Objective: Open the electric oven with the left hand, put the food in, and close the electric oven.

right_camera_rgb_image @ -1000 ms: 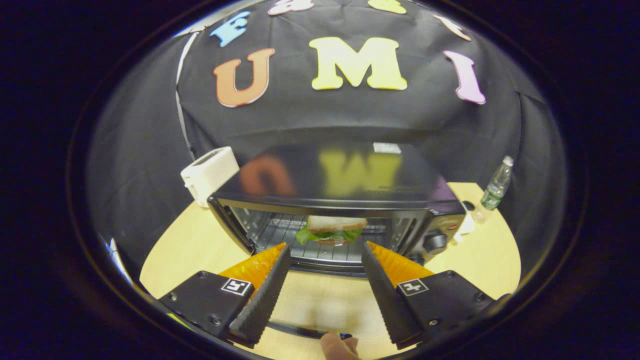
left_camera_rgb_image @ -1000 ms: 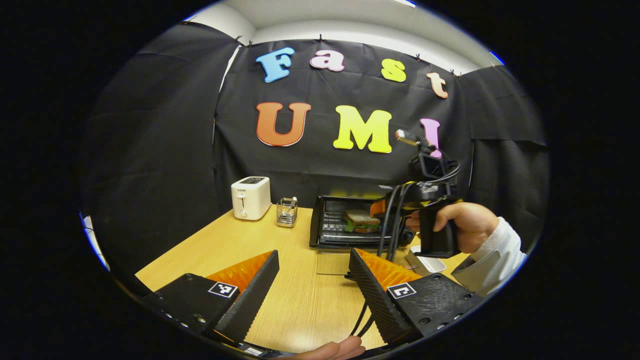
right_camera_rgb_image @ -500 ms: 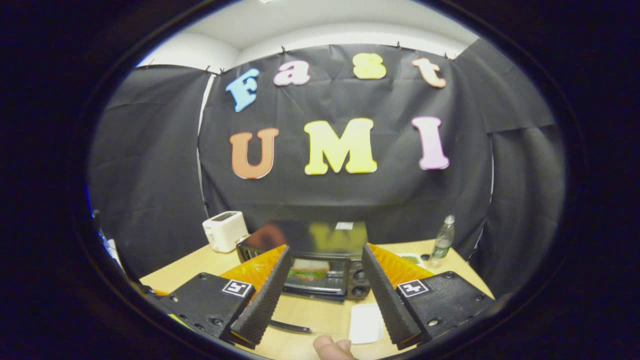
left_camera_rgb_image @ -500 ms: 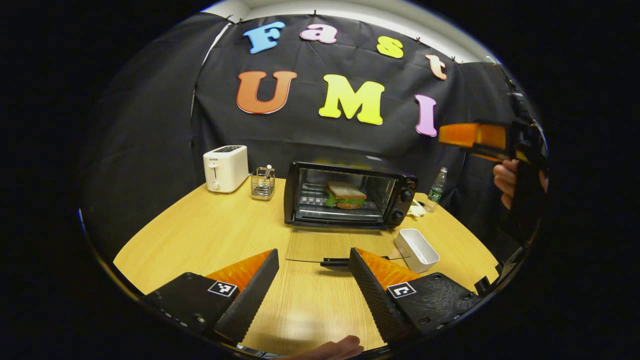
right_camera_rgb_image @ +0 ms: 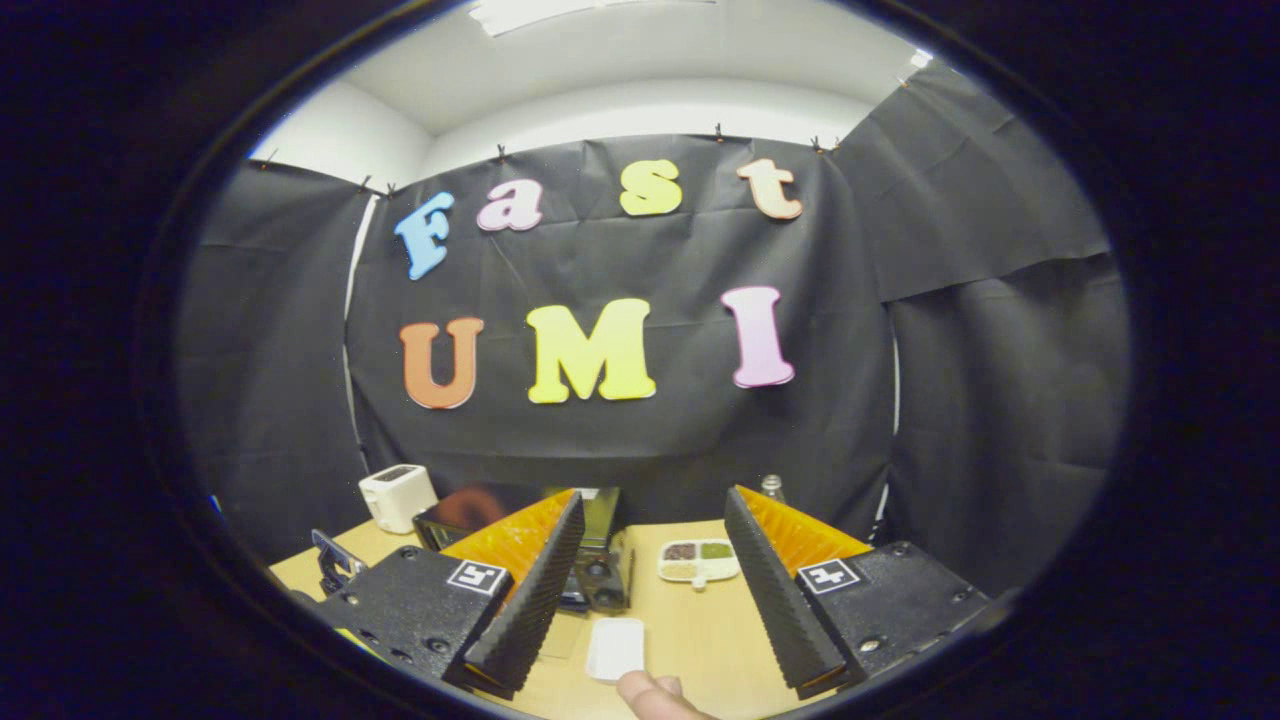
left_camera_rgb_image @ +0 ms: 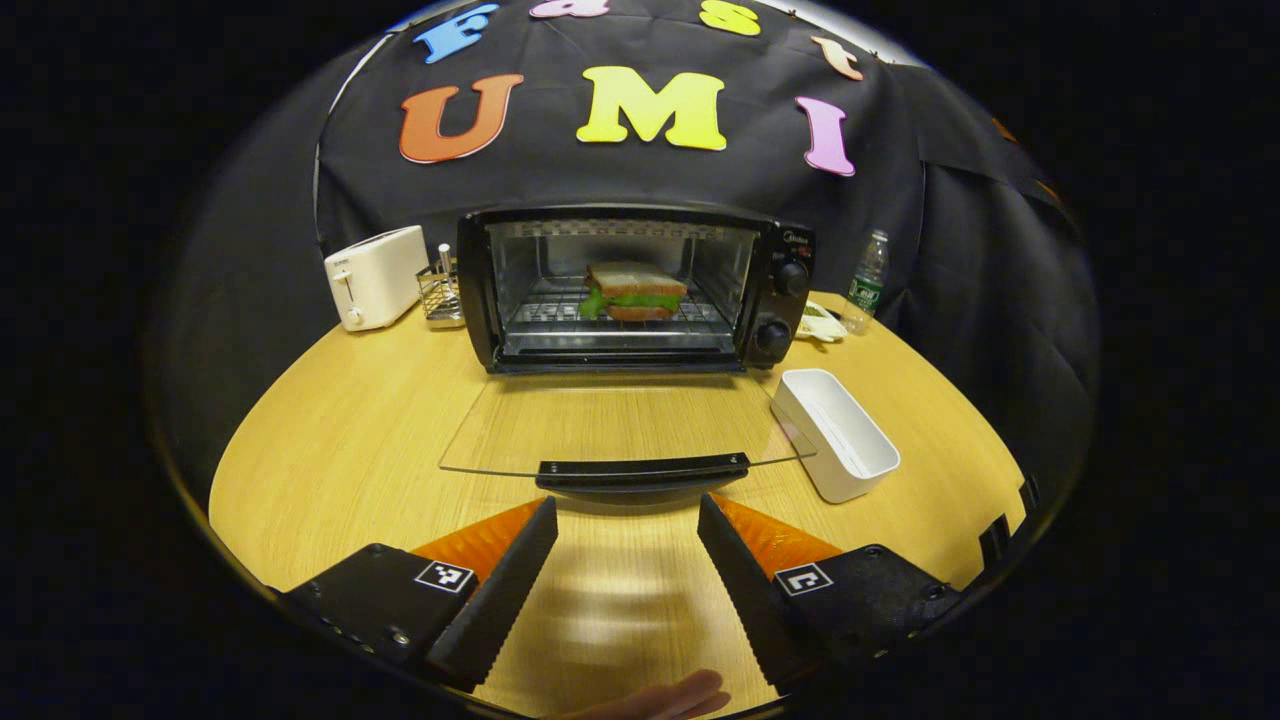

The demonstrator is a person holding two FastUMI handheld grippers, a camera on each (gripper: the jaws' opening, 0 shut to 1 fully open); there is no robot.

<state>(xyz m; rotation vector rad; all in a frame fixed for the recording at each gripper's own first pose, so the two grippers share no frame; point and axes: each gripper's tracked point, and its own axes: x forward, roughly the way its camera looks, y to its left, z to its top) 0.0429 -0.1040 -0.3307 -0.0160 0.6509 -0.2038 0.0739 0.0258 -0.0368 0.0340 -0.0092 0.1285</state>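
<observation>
Left gripper view: we found the sandwich [left_camera_rgb_image: 634, 291] racked inside the oven [left_camera_rgb_image: 632, 288], door [left_camera_rgb_image: 620, 428] down, both grippers' fingers apart; only closing remained.

Light falls from a ceiling fixture [right_camera_rgb_image: 560, 12], glimpsed as a bright strip in the right gripper view, and the booth stays fairly dim against the dark cloth. The wooden table [left_camera_rgb_image: 330, 440] is evenly lit, with a pale sheen near the bottom of the left gripper view and a soft shadow under the open oven door [left_camera_rgb_image: 620, 425]. Both views are sharp in the middle and bend strongly toward the edges.
</observation>
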